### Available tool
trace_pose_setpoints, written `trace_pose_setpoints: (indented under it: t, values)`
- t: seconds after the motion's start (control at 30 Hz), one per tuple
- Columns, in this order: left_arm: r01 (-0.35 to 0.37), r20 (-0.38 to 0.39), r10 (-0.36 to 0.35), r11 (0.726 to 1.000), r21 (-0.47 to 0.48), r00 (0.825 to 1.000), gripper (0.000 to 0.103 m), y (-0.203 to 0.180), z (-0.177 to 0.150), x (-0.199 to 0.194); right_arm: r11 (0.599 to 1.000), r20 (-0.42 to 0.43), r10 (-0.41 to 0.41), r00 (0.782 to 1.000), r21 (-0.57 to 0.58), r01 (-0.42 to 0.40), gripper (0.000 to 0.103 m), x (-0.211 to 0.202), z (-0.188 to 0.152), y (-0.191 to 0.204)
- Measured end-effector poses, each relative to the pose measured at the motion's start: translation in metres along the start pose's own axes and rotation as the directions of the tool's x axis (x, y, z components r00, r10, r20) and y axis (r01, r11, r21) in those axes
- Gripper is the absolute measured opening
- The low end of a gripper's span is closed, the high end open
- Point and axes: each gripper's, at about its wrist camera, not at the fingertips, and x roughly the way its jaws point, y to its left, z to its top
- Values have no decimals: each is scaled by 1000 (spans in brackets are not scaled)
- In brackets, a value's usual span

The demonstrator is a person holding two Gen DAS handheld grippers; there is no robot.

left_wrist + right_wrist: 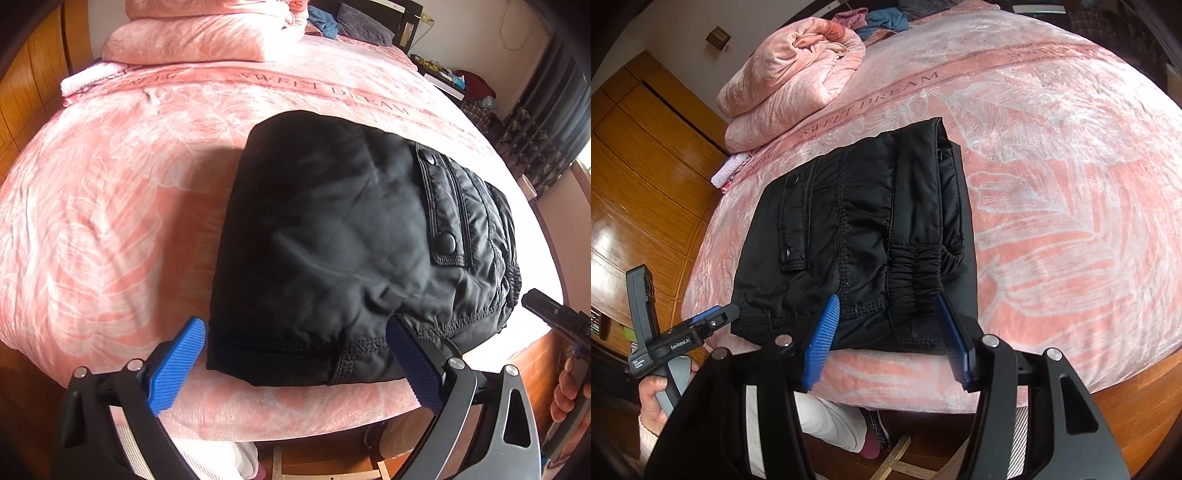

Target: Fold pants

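Observation:
Black pants (332, 236) lie folded in a compact rectangle on the pink bedspread (110, 192), close to the bed's near edge. A snap pocket flap (794, 221) and the elastic waistband (916, 273) face up. My left gripper (295, 325) is open wide over the pants' near edge; its left pad (177, 365) stands off the corner and its right one rests on the fabric. My right gripper (886, 301) is open, its blue pads (823, 339) flanking the gathered waistband without pinching it. The left gripper (716, 317) also shows at the pants' left corner.
A folded pink quilt (790, 74) lies at the head of the bed, beside a wooden wardrobe (639, 158). The bed's edge (923, 380) runs just below the grippers, with a person's white-trousered leg (831, 421) under it. Clothes and dark curtains (546, 122) fill the far side.

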Motion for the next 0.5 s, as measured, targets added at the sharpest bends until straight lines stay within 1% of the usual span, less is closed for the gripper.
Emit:
trace_pose_setpoints:
  t: [0.13, 0.17, 0.2, 0.23, 0.3, 0.37, 0.43, 0.5]
  values:
    - [16, 17, -16, 1000, -19, 1000, 99, 10, 7, -8, 1000, 20, 9, 1000, 9, -9, 62, -11, 4, -6]
    - [22, 23, -21, 1000, -13, 1000, 99, 11, 9, -10, 1000, 26, 17, 1000, 12, -17, 67, -13, 5, -8]
    - [17, 26, -17, 1000, -6, 1000, 99, 12, 11, -12, 1000, 30, 19, 999, 18, -20, 69, -15, 7, -11]
    - [-6, 35, 6, 1000, -3, 999, 99, 12, 13, -15, 1000, 36, 14, 999, 21, -15, 70, -18, 8, -13]
    - [-52, 95, 51, 999, 1, 994, 99, 9, 17, -27, 1000, 44, 3, 999, 21, -4, 73, -21, 9, -15]
    - [-67, 161, 64, 998, 14, 985, 99, 2, 21, -44, 1000, 55, -20, 998, 25, 19, 89, -24, 10, -19]
    - [-81, 205, 71, 996, 41, 976, 99, -7, 25, -56, 999, 66, -44, 997, 22, 43, 90, -25, 12, -22]
    - [-89, 228, 71, 994, 70, 971, 99, -16, 29, -64, 997, 63, -77, 995, 37, 75, 96, -21, 16, -25]
